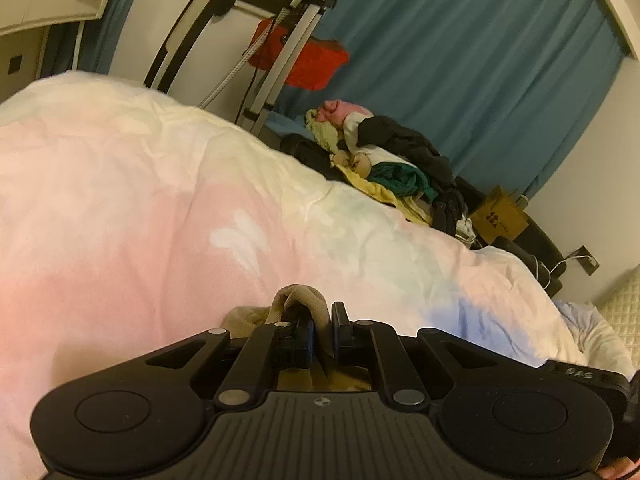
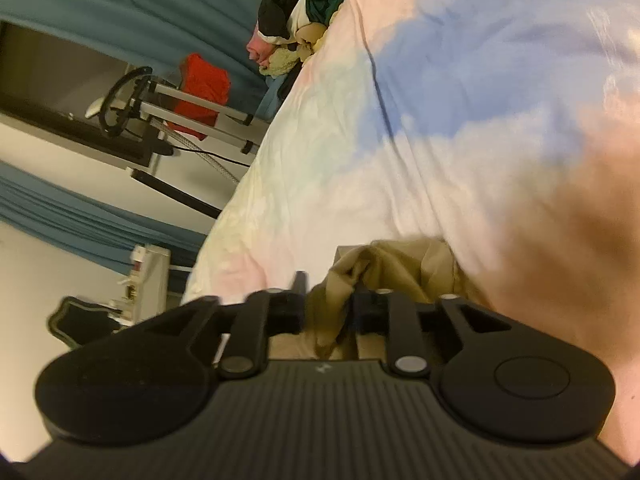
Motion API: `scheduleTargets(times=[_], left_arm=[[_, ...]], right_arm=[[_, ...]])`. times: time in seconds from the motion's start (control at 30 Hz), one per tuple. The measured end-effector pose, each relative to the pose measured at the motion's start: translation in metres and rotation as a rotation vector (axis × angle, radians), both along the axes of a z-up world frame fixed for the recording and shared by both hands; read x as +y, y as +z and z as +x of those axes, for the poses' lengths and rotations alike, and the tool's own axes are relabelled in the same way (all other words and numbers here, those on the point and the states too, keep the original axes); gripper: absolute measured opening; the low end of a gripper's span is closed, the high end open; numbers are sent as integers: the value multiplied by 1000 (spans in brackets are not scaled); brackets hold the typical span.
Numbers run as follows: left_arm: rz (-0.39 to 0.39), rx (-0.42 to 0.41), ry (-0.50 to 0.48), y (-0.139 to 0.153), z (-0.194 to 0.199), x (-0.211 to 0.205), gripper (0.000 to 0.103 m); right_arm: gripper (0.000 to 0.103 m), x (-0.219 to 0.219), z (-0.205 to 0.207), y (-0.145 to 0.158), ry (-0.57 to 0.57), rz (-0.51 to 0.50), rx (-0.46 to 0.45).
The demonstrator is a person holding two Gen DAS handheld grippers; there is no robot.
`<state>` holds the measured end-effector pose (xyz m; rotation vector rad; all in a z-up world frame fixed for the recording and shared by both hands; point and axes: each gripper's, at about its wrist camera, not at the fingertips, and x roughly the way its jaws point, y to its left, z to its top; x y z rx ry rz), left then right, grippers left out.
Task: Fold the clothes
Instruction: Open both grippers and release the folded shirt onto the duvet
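Observation:
A beige garment (image 1: 298, 300) is pinched in my left gripper (image 1: 322, 320), whose jaws are shut on a bunched fold of it just above the pastel bedspread (image 1: 160, 208). In the right wrist view the same beige garment (image 2: 400, 268) bunches between the fingers of my right gripper (image 2: 330, 300), which is shut on it. That view is tilted and blurred. Most of the garment hangs below both grippers and is hidden.
A pile of unfolded clothes (image 1: 384, 160) lies at the bed's far edge, also seen as the clothes pile (image 2: 304, 12) in the right view. A red bag (image 1: 312, 62) hangs on a metal frame (image 1: 280, 60). Blue curtains (image 1: 480, 60) and a cardboard box (image 1: 500, 216) stand behind.

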<state>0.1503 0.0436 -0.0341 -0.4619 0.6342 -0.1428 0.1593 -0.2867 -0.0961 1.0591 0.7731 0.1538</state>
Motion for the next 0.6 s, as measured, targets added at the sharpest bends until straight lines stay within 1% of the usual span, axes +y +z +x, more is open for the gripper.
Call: scheduleTargets(times=[0.03, 0.07, 0.1, 0.13, 0.17, 0.23, 0.27, 0.3, 0.33, 0.4, 0.43, 0.5, 0.53, 0.57, 0.6], left_arm=[[4, -1, -4, 0, 0, 0, 11], [14, -6, -11, 1, -1, -1, 19], [25, -13, -35, 3, -3, -3, 38], [36, -19, -70, 6, -5, -6, 50], [53, -36, -98, 9, -10, -9, 64], [96, -87, -147, 17, -24, -16, 71], [122, -114, -164, 21, -31, -20, 79], [154, -140, -177, 24, -38, -23, 81], [172, -149, -183, 25, -43, -25, 81], [189, -139, -186, 24, -45, -27, 83], [198, -133, -187, 23, -46, -28, 84], [215, -123, -190, 22, -49, -29, 84], [223, -117, -191, 22, -50, -30, 84], [234, -109, -187, 19, -50, -31, 84], [246, -99, -179, 16, -47, -31, 84]], right_arm=[[44, 0, -1, 0, 7, 12, -7], [56, 0, -3, 2, 15, 14, -21], [67, 2, -7, 6, 27, 7, -41], [69, 4, -10, 10, 39, 0, -61], [70, 7, -13, 15, 63, -3, -84], [70, 14, -20, 25, 111, -9, -128], [70, 16, -27, 31, 111, -22, -156], [70, 18, -35, 38, 104, -45, -189], [70, 20, -42, 45, 102, -78, -216], [68, 26, -53, 57, 114, -173, -233], [65, 30, -58, 64, 119, -248, -236], [50, 37, -64, 73, 135, -396, -237], [45, 41, -64, 74, 153, -444, -234], [35, 44, -63, 74, 170, -491, -231], [30, 48, -63, 74, 188, -538, -227]])
